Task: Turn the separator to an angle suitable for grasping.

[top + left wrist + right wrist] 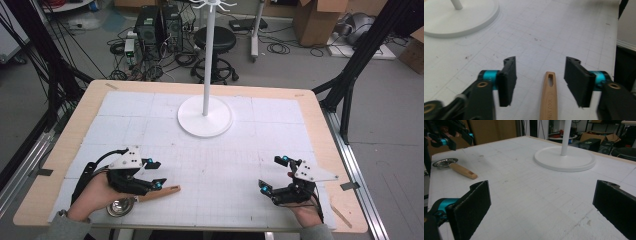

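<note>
Table [60,150]: light wooden top, nearly covered by a white gridded mat [225,170] that carries everything else.

Stand [205,116]: white, with a round flat base on the far middle of the mat and a thin upright pole rising from its centre; hooked arms at the top edge of the high view. In the left gripper view the base [456,20] sits at upper left; in the right gripper view it [565,158] lies ahead, right of centre.

Left gripper [156,174]: held in the person's left hand [95,197] at the near left of the mat, grey plate on top, cable trailing back. Jaws spread wide, holding nothing. In its own view [539,80] the jaws stand either side of the strainer's handle without touching it. It shows far off at upper left in the right gripper view [451,137].

Right gripper [272,175]: held at the near right of the mat, well apart from the left. Jaws spread wide, with bare mat between them in its own view [541,205].

Strainer [120,206]: small round metal bowl with a pale wooden handle [159,193], lying flat on the mat at near left, bowl just beside the left hand, handle pointing right. The handle [548,97] has a slot near its tip and stamped lettering. In the right gripper view the strainer [445,162] lies at left.
</note>
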The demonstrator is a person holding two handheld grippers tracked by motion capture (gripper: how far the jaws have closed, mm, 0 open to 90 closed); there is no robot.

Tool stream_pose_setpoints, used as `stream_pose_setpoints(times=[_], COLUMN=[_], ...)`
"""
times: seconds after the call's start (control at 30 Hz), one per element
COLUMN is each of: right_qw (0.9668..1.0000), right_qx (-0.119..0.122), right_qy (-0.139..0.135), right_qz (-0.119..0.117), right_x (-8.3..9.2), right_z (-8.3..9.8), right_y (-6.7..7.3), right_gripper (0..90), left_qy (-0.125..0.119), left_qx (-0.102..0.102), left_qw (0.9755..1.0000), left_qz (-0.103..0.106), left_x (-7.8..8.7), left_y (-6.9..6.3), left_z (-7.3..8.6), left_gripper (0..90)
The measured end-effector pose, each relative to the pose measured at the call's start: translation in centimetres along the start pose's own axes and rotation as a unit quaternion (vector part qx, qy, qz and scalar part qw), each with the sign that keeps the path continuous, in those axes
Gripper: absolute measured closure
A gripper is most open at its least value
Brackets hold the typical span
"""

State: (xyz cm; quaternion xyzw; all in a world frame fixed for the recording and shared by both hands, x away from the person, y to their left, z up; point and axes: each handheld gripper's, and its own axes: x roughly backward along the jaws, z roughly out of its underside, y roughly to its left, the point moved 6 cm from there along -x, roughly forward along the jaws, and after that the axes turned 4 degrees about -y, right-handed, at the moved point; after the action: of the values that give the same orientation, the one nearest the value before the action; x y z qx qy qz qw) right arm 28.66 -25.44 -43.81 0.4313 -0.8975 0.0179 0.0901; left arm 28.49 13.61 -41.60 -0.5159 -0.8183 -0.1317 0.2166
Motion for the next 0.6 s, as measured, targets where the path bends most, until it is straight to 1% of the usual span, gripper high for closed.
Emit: stream_pose_setpoints(times=[0.03,0.07,0.13,0.17,0.2,0.27,0.33,0.37,0.5,0.53,0.57,0.6], right_qw=[1.0,1.0,1.0,1.0,1.0,1.0,1.0,1.0,1.0,1.0,1.0,1.0], right_qx=[0.002,0.0,0.002,0.002,0.004,0.005,0.003,0.002,0.003,0.002,0.002,0.003], right_qy=[-0.001,-0.001,0.001,0.0,0.001,0.001,0.001,0.002,0.002,0.002,0.002,0.002], right_qz=[0.001,-0.001,-0.003,-0.004,-0.004,-0.005,-0.006,-0.006,-0.005,-0.005,-0.005,-0.005], right_x=[-0.1,-0.2,-0.3,-0.3,-0.3,-0.4,-0.4,-0.4,-0.3,-0.3,-0.3,-0.3], right_z=[0.0,0.0,-0.1,-0.1,-0.1,-0.1,-0.1,-0.1,-0.1,-0.1,0.0,0.0], right_y=[0.0,0.1,0.1,0.2,0.2,0.2,0.2,0.3,0.2,0.2,0.2,0.2], right_gripper=[0.7,0.7,0.7,0.7,0.7,0.7,0.7,0.7,0.7,0.7,0.7,0.7], left_qy=[0.003,0.0,0.002,0.004,0.006,0.01,0.012,0.016,0.037,0.045,0.048,0.055], left_qx=[-0.003,0.0,-0.012,-0.015,-0.012,-0.011,-0.017,-0.023,-0.029,-0.032,-0.032,-0.031], left_qw=[1.0,1.0,0.9999,0.9999,0.9999,0.9999,0.9998,0.9996,0.9988,0.9983,0.9982,0.9979], left_qz=[-0.004,-0.005,-0.007,-0.007,-0.008,-0.002,0.0,0.004,0.014,0.017,0.019,0.016], left_x=[0.2,0.2,0.5,0.6,0.6,0.8,1.0,1.1,1.3,1.3,1.3,1.4], left_y=[0.0,-0.1,-0.3,-0.4,-0.5,-0.7,-0.9,-1.0,-1.4,-1.5,-1.6,-1.5], left_z=[-0.1,-0.1,-0.2,-0.3,-0.3,-0.5,-0.5,-0.5,-0.2,0.0,0.1,0.3], left_gripper=[30.7,25.9,23.2,20.4,16.1,15.4,15.9,15.9,15.7,15.7,15.7,15.8])
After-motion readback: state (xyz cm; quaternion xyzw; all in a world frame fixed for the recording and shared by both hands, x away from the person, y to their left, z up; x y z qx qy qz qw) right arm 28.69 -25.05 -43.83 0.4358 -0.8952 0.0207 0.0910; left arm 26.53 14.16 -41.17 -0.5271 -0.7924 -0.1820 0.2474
